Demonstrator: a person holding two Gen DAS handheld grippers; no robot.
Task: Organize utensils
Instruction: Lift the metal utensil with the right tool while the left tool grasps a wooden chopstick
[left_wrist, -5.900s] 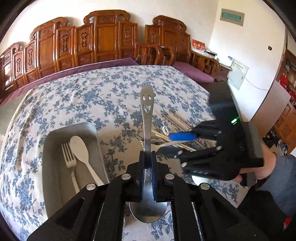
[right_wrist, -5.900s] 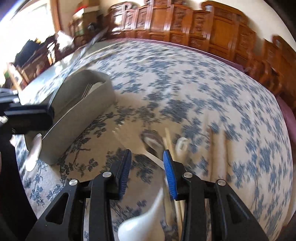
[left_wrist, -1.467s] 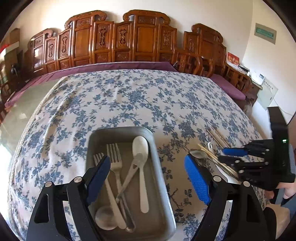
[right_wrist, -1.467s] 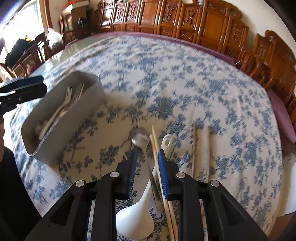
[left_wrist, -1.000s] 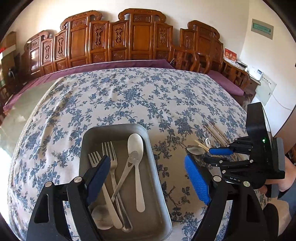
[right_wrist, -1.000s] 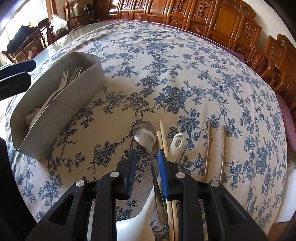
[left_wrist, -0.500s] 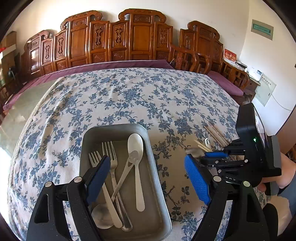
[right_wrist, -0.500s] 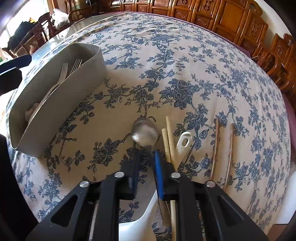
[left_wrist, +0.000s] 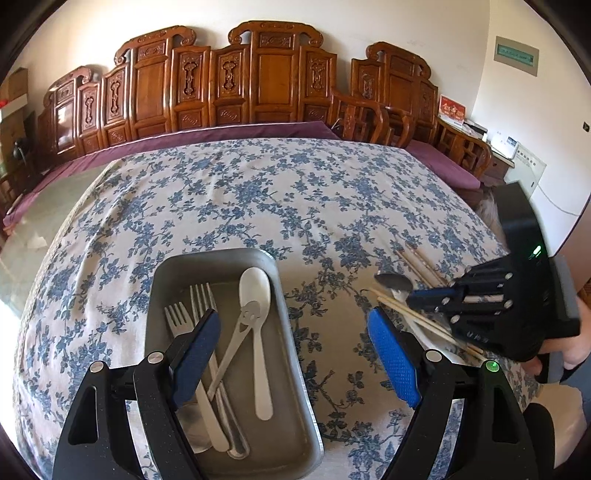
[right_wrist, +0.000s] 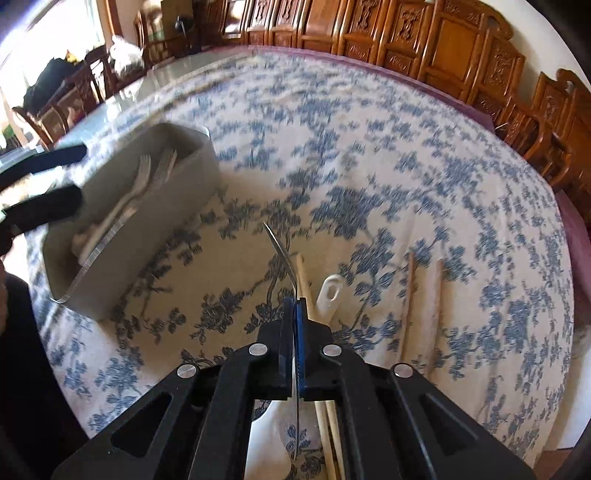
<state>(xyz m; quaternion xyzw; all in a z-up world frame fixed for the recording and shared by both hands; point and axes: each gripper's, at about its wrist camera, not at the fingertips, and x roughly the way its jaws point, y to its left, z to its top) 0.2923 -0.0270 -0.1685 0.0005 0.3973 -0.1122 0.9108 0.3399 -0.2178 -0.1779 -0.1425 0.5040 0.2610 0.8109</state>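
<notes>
A grey tray (left_wrist: 225, 258) on the floral tablecloth holds two forks (left_wrist: 184, 321), a white spoon (left_wrist: 256, 291) and a metal smiley-handled spoon (left_wrist: 240, 332). My left gripper (left_wrist: 295, 343) is open and empty above the tray's near end. My right gripper (right_wrist: 294, 314) is shut on a metal spoon (right_wrist: 282, 251), lifted off the cloth and seen edge-on. In the left wrist view the right gripper (left_wrist: 417, 293) holds that spoon's bowl (left_wrist: 393, 282) right of the tray. The tray (right_wrist: 147, 236) also shows in the right wrist view.
Wooden chopsticks (right_wrist: 410, 291) and a white ladle (right_wrist: 328, 295) lie on the cloth right of the tray; the chopsticks also show in the left wrist view (left_wrist: 417, 258). Carved wooden chairs (left_wrist: 258, 85) line the table's far side. The table edge drops off at right.
My right gripper has closed on the metal spoon and lifted it off the cloth, turning it on edge. My left gripper has stayed open over the tray.
</notes>
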